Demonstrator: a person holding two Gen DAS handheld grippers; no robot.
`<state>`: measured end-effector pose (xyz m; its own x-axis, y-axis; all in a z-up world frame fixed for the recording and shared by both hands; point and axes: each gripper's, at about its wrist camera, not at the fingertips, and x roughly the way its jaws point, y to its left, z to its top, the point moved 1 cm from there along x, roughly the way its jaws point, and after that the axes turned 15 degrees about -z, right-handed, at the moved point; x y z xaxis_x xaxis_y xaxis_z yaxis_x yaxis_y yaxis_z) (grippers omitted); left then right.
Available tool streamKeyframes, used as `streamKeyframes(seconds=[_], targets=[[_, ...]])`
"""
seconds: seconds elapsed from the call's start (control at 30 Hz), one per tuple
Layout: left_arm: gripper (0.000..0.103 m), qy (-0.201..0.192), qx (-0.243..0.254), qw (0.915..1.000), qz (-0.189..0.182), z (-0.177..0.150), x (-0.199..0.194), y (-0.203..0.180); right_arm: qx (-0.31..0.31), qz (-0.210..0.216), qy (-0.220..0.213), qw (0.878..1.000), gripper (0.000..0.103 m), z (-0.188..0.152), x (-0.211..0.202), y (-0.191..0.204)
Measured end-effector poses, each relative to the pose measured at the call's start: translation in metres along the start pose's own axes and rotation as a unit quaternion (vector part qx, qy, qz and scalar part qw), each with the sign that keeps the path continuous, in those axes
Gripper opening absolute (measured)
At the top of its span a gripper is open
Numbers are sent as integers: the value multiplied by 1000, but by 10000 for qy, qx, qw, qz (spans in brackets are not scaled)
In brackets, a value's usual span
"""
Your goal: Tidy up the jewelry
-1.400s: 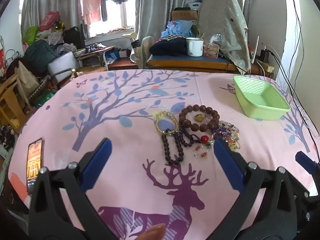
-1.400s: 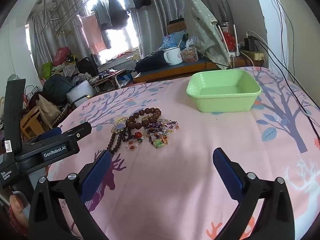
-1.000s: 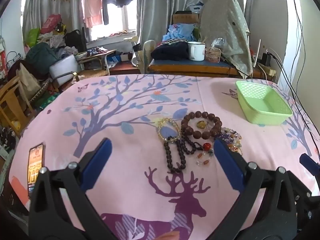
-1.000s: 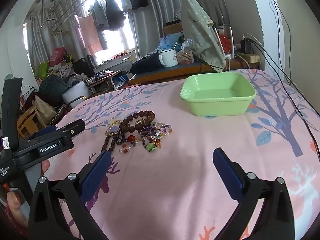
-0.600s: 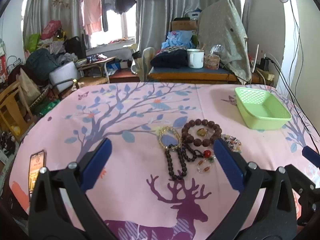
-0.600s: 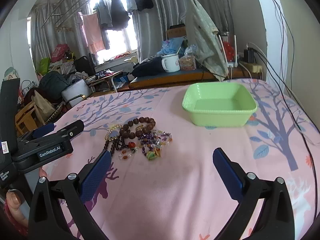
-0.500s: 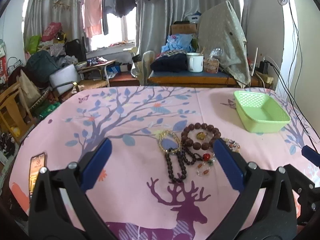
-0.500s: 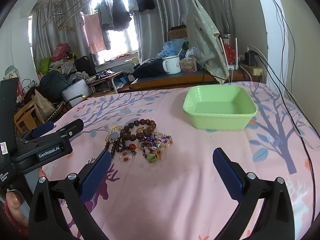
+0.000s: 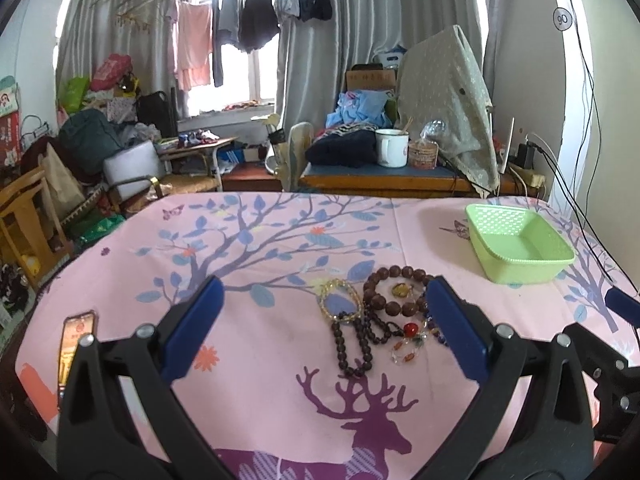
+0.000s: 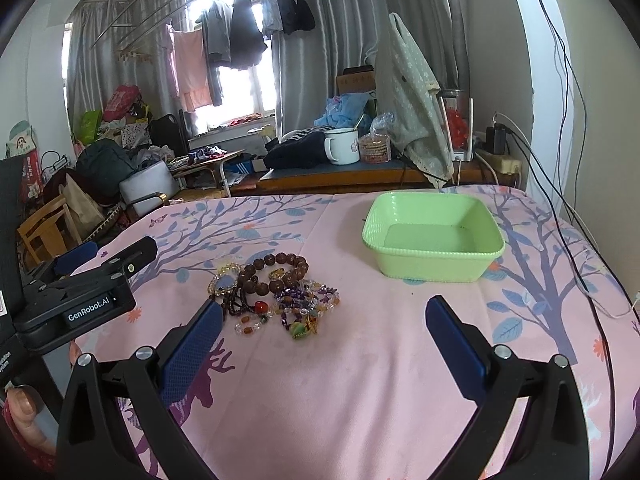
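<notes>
Tablecloth (image 9: 280, 360) (pink, deer-printed) bears jewelry (image 9: 376, 316) in cluttered room.

Both cameras sit low over the near edge of the surface (image 9: 280, 360), each looking forward between its own spread claw fingers toward the far edge and the window. The left view faces the beads (image 9: 384, 316) head-on, close. The right view, further right, sees the beads (image 10: 280, 292) to its left and the tray (image 10: 434, 268) ahead. Both share beads, tray (image 9: 520, 268) and far edge; the right view also catches the left claw (image 10: 92, 276).
</notes>
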<state>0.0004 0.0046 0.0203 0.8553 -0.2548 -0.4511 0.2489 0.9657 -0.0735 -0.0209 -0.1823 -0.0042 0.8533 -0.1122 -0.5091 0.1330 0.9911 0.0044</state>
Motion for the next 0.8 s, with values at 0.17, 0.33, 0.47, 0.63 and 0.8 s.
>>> streamKeyframes(seconds=[0.17, 0.33, 0.47, 0.63, 0.8], targets=[[98, -41, -85, 10000, -3, 3, -3, 3, 6, -21, -77, 10000, 77, 4, -1, 1], [98, -60, -153, 9999, -10, 3, -5, 5, -24, -96, -130, 9999, 77, 3, -1, 3], [98, -112, -113, 9999, 8, 3, -6, 3, -52, -138, -115, 9998, 77, 3, 1, 4], [98, -96, -77, 9999, -22, 1, -7, 0, -40, -141, -147, 9998, 77, 2, 0, 4], [98, -117, -65, 9999, 28, 0, -8, -1, -61, -125, -187, 9997, 77, 5, 0, 5]])
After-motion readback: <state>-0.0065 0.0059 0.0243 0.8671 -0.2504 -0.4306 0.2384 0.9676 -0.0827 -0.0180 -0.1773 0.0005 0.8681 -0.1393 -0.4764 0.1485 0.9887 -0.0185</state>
